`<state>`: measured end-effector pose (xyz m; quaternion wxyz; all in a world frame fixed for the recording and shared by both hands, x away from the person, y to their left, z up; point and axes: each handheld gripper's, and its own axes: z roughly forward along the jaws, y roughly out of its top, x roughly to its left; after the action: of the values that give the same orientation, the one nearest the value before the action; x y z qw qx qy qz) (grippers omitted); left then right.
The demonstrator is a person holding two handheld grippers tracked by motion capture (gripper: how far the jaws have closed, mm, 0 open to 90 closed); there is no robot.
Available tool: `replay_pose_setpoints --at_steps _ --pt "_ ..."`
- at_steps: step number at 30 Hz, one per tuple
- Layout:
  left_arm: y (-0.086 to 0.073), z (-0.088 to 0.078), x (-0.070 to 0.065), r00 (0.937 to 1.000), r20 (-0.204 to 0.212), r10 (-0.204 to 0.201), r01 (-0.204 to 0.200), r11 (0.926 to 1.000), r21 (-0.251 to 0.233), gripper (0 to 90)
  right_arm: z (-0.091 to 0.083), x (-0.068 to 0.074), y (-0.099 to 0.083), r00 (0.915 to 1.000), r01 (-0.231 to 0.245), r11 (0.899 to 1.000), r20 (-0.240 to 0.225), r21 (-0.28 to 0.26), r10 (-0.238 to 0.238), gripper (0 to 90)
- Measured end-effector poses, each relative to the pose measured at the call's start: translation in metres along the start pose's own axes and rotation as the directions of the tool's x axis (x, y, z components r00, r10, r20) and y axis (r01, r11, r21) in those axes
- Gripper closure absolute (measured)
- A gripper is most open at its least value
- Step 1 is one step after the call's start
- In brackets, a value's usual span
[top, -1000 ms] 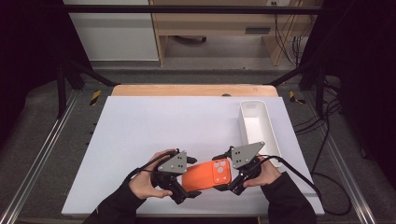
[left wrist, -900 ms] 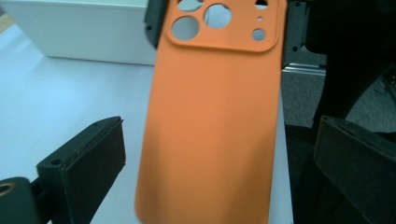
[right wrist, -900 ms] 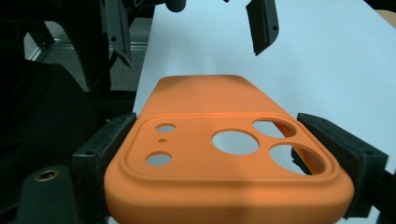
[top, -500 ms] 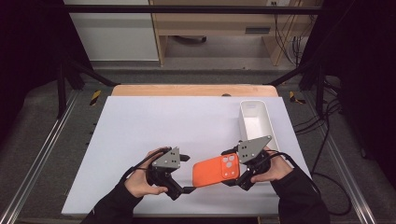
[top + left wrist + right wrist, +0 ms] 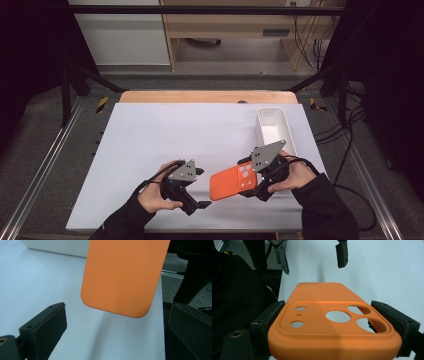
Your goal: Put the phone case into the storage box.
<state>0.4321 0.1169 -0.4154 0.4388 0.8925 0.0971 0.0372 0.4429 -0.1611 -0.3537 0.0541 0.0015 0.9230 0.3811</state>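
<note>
An orange phone case (image 5: 231, 183) with round camera cut-outs hangs a little above the white table (image 5: 175, 135). My right gripper (image 5: 246, 178) is shut on its camera end, one pad on each long edge (image 5: 270, 315). The case (image 5: 332, 322) sticks out level towards my left gripper (image 5: 202, 188), which stands open just left of the case's free end, apart from it. In the left gripper view the case's rounded end (image 5: 122, 277) floats ahead of my wide-apart jaws (image 5: 118, 322), and nothing lies between them.
A long white tray (image 5: 260, 131) stands at the right side of the table, just beyond my right hand. The table's front edge runs close under both forearms. Metal rails and cables flank the table.
A second ago both grippers were at the case near the table. The right gripper has since carried it up and to the right, away from the left gripper, which stayed put.
</note>
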Motion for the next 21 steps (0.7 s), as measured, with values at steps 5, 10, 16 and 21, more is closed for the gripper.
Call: replay_pose_setpoints --at_steps 5,10,16,21 --pt "-0.001 0.006 -0.001 1.0000 0.007 -0.006 0.006 0.9999 0.011 1.2 0.001 -0.001 0.004 1.0000 0.009 0.999 -0.004 0.033 -0.009 15.6" --pt "-0.001 0.009 -0.001 0.9999 0.016 -0.004 0.003 0.9996 0.029 1.2 0.004 -0.002 0.009 0.9997 0.018 0.997 -0.017 0.076 -0.016 15.6" --pt "0.000 0.010 0.000 0.9997 0.023 0.002 -0.003 0.9987 0.050 1.3 0.008 -0.002 0.015 0.9994 0.022 0.992 -0.028 0.120 -0.019 15.6" --pt "0.005 0.011 0.001 0.9996 0.026 0.011 -0.013 0.9980 0.061 1.4 0.010 -0.001 0.019 0.9992 0.028 0.990 -0.032 0.138 -0.024 15.6"
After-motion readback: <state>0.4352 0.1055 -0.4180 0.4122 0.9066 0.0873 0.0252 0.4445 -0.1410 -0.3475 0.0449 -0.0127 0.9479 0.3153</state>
